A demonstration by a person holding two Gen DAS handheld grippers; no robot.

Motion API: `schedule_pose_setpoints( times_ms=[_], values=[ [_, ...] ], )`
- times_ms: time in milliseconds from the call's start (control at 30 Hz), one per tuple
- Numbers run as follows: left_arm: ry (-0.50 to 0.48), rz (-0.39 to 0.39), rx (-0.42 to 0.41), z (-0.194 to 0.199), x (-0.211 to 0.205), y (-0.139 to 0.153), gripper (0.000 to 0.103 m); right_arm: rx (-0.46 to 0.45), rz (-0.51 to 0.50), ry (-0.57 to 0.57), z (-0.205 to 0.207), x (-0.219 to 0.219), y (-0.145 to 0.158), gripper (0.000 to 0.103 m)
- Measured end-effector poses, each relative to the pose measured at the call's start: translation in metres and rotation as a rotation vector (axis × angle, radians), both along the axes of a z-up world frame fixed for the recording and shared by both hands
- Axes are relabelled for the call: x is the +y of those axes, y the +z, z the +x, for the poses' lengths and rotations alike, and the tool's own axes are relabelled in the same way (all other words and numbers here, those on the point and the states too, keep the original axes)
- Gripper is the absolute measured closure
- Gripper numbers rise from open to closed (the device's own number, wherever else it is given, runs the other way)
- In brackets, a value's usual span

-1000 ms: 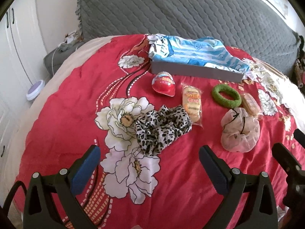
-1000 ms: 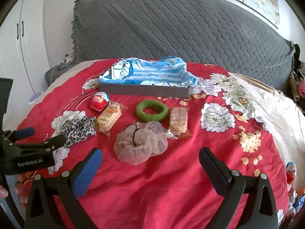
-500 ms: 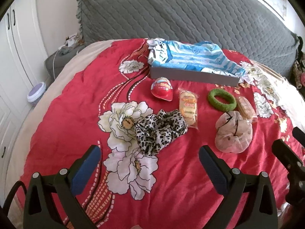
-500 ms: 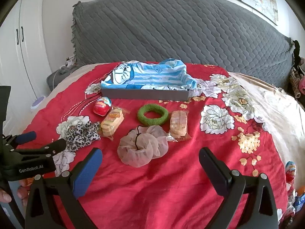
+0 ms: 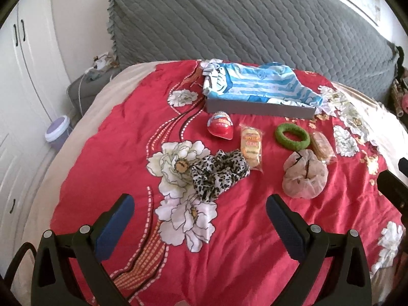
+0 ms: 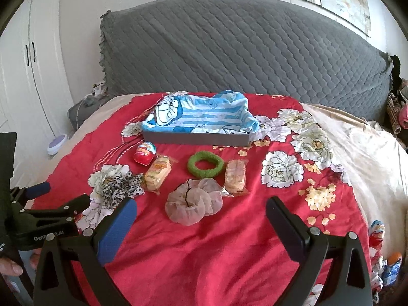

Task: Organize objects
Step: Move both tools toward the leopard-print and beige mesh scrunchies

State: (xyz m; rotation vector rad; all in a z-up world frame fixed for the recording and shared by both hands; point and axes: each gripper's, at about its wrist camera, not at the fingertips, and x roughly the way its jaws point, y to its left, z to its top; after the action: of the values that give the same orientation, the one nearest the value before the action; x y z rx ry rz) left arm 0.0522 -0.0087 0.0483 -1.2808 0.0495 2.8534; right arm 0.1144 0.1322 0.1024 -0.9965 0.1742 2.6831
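Left gripper (image 5: 200, 213) fingers spread wide, empty. Right gripper (image 6: 201, 214) same. Spotted hair tie (image 5: 219, 173) lay on bed (image 5: 102, 153), just ahead of left fingers; pink hair tie (image 6: 193, 205) ahead of right.

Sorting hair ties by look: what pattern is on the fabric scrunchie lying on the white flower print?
Leopard print, black spots on cream fabric scrunchie; clearest in the left wrist view.

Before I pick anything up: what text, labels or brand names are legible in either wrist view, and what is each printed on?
"GenR...t.AI", partly hidden: white lettering on the left gripper body, seen from the right wrist view.
Red egg-shaped capsule: printed label, too blurred to read.
Left snack packet: red lettering, too blurred to read.
Right snack packet: no legible print.
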Motion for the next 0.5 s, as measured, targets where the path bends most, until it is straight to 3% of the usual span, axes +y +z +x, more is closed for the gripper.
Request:
schedule_pose_setpoints(
  times_ms=[500],
  values=[
    [-0.03,-0.033,0.039,0.045,0.0,0.04,0.0,0.03,0.002,0.068,0.026,-0.022,0.031,0.001]
  ],
)
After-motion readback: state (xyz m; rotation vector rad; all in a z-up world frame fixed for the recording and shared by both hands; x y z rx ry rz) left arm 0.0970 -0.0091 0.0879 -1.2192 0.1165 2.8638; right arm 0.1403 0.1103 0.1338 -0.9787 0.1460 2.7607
